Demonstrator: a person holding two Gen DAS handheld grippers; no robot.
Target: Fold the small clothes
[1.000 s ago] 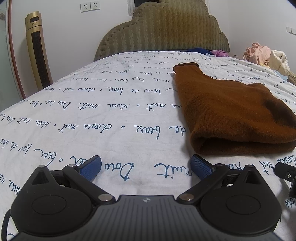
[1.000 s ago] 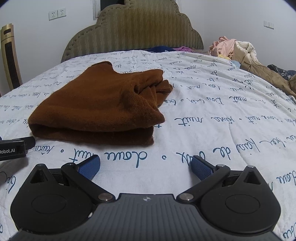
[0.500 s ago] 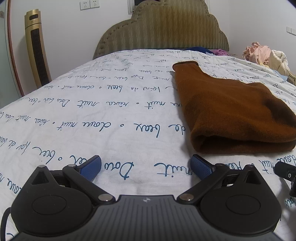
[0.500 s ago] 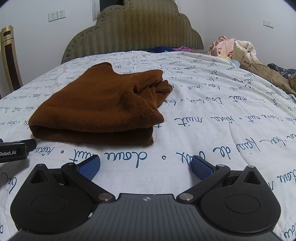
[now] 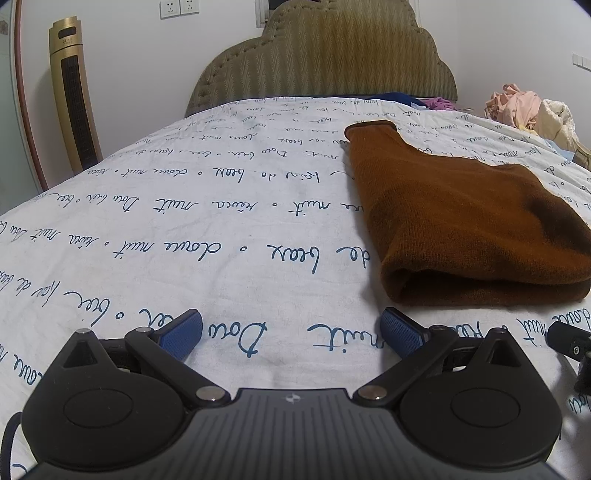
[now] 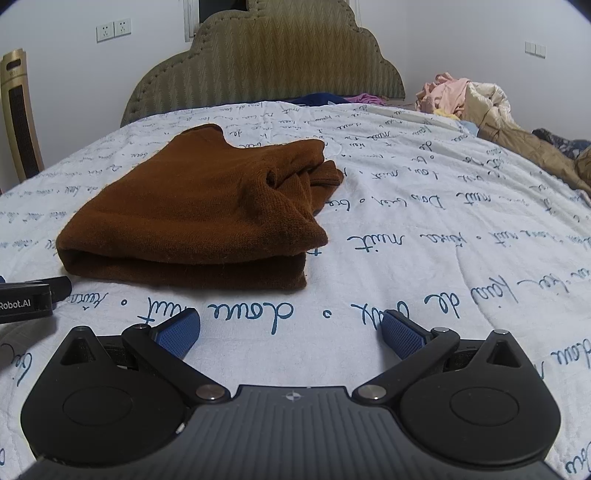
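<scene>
A brown knit garment is laid folded on the bed sheet, doubled over so that a rounded fold faces the grippers and two layers are seen at its near edge. In the right wrist view a bunched part of the knit is tucked at the far right corner of the bundle, and a narrow tab of cloth is pushed out toward the headboard. The garment is seen ahead and to the right of the left gripper, and ahead and to the left of the right gripper; it is touched by neither.

Both grippers are held low over the sheet, just short of the garment's near edge. The blue-padded fingers of each are spread wide, and nothing is held between them. Part of the left gripper's body, marked "Robot.AI", is seen at the left edge of the right wrist view, just beside the garment's near left corner; a dark part of the right gripper is seen at the right edge of the left wrist view.

The sheet is white and printed with blue handwriting. A pile of clothes is heaped at the far right of the bed, and a gold tower fan is stood against the wall on the left, beneath wall sockets.
</scene>
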